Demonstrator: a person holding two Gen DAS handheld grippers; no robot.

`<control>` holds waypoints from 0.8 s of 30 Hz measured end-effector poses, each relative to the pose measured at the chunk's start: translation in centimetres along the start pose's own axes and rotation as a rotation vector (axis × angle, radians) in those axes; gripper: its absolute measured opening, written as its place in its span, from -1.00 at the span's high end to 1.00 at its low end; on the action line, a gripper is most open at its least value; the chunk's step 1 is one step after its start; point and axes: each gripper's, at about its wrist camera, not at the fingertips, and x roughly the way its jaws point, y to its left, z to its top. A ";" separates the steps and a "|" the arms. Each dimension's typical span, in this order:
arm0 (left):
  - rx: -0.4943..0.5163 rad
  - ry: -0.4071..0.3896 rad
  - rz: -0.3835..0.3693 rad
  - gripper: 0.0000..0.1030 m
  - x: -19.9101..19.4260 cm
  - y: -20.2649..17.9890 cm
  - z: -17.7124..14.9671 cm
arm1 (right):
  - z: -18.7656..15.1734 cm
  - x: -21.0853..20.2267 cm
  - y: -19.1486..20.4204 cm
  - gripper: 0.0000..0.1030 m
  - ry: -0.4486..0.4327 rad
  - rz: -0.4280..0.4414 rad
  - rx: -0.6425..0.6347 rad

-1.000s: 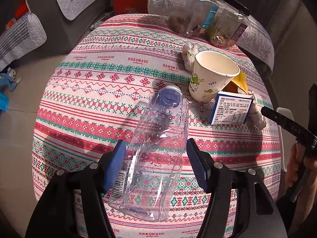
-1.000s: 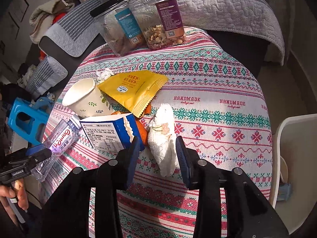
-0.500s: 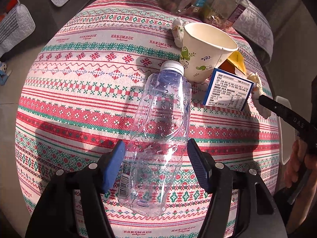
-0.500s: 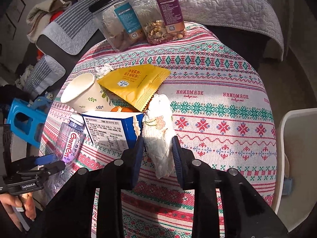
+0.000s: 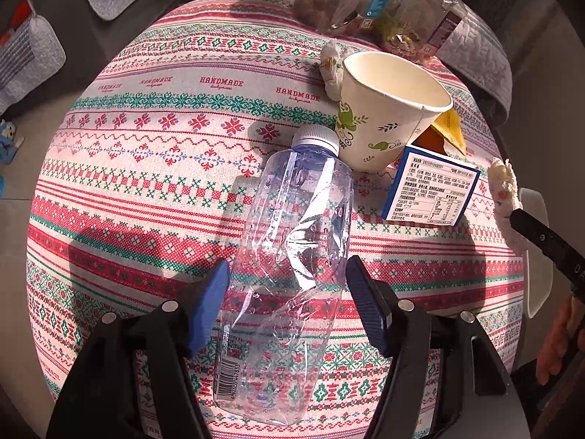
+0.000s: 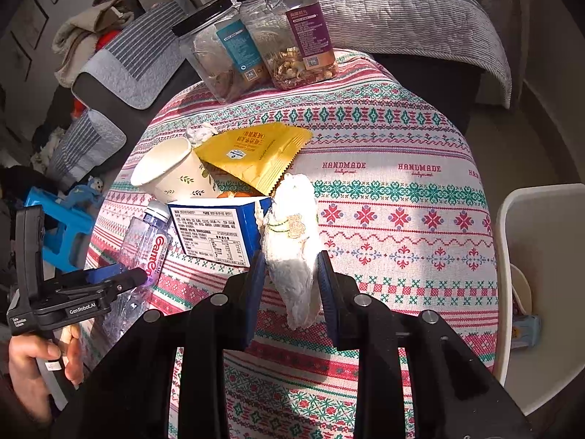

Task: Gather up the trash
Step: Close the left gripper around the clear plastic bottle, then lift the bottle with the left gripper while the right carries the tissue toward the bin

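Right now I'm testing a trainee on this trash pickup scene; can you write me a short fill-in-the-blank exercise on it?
1. The right gripper is shut on a crumpled white ____.
2. The clear plastic bottle lies on its ____ between the open fingers of the left gripper.
3. The snack wrapper behind the paper cup is ____ in colour.
4. The two jars at the far edge have ____ lids.

Missing words: tissue; side; yellow; black
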 end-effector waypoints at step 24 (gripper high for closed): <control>-0.280 -0.052 -0.179 0.05 -3.3 2.3 -2.7 | -2.8 -7.2 -2.9 0.46 -0.092 0.030 0.056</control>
